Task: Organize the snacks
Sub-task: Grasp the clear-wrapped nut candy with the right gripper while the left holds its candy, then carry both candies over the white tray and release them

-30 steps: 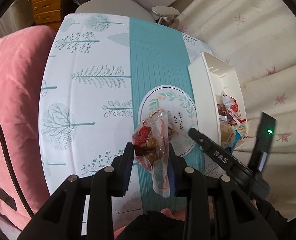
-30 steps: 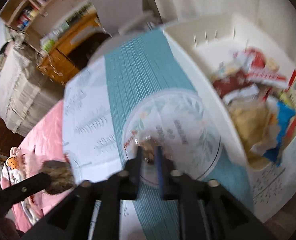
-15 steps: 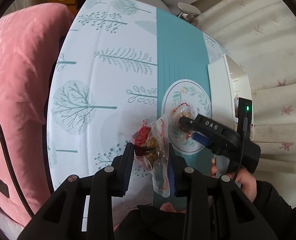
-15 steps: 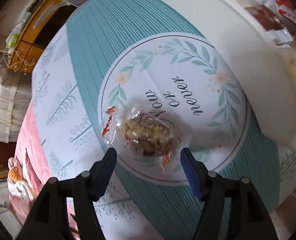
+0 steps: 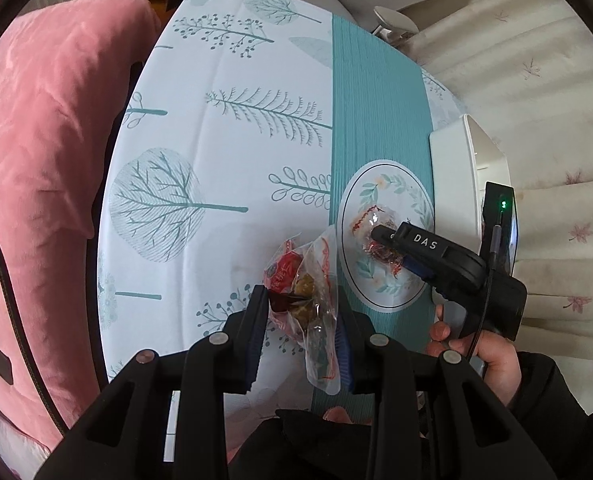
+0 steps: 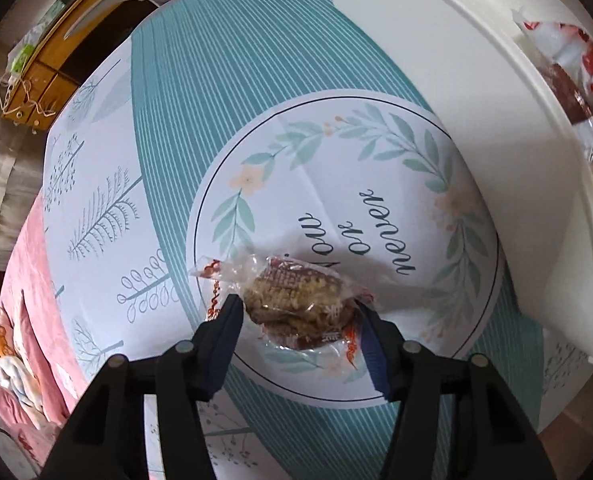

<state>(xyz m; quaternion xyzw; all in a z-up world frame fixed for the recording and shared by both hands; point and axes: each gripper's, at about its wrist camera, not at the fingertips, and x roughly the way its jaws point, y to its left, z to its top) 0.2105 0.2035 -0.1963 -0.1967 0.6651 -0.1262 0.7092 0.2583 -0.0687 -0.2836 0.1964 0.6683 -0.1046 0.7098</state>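
**Right gripper drops over the last loose snack on the table**

A clear-wrapped grain bar (image 6: 296,304) lies on the round wreath print (image 6: 336,160) of the teal runner (image 6: 200,92), toward the table's near edge and close beside the white bin (image 6: 476,128). The right gripper (image 6: 298,312), which half a second ago hovered higher with the bar clear ahead of its tips, is now lowered so that its spread fingers (image 6: 226,320) straddle the bar, one on each side; they do not yet appear to press on the wrapper. The closing squeeze looks to be the next step, then a short carry to the bin.

The left gripper (image 5: 300,312) stays pinched on a bag of sweets (image 5: 304,292), a red-wrapped piece showing through the clear plastic, held above the tablecloth (image 5: 216,152) at the near edge, to the left of the wreath. It has shifted leftward since a second ago, leaving room for the right hand (image 5: 484,352).

The bin stands along the table's right edge, its tall wall between the bar and the packets (image 6: 568,68) already inside; the bar will likely have to be lifted over that rim. The loose wrapper tails (image 6: 212,272) could slip if the grip falls on them rather than on the bar. A pink cushion (image 5: 44,160) lies off the left edge, a wooden cabinet (image 6: 52,64) beyond the far end.
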